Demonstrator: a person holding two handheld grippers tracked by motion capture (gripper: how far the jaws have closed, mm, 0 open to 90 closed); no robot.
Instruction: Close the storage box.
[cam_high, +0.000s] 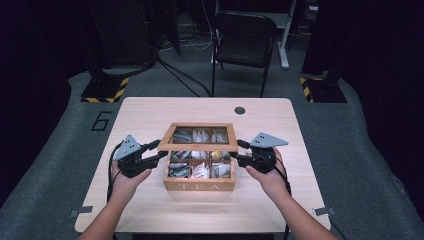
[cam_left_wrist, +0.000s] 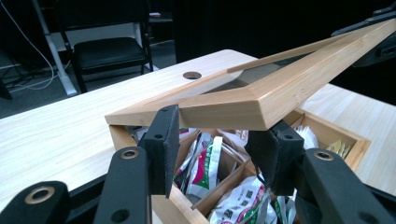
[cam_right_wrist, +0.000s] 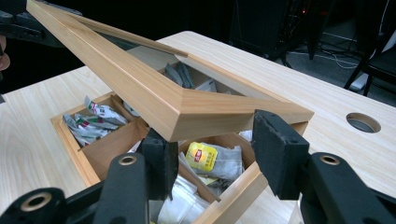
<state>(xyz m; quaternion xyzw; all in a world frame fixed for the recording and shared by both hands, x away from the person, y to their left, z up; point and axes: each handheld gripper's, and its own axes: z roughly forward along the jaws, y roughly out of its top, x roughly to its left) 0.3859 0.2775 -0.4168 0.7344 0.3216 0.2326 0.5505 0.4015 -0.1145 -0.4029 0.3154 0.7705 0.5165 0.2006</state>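
Your left gripper (cam_left_wrist: 215, 154) and right gripper (cam_right_wrist: 210, 154) each clamp their jaws on a front corner of the lid (cam_high: 202, 141), which tilts half-raised above the tea box (cam_high: 200, 186) on the desk (cam_high: 150, 210).

Both grippers (cam_high: 159, 153) (cam_high: 237, 151) level, jaws inward

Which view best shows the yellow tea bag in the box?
The right gripper view: the yellow tea bag lies close and unobstructed in its compartment under the raised lid. The high view shows it as a small yellow speck; the left gripper view, not discernibly.
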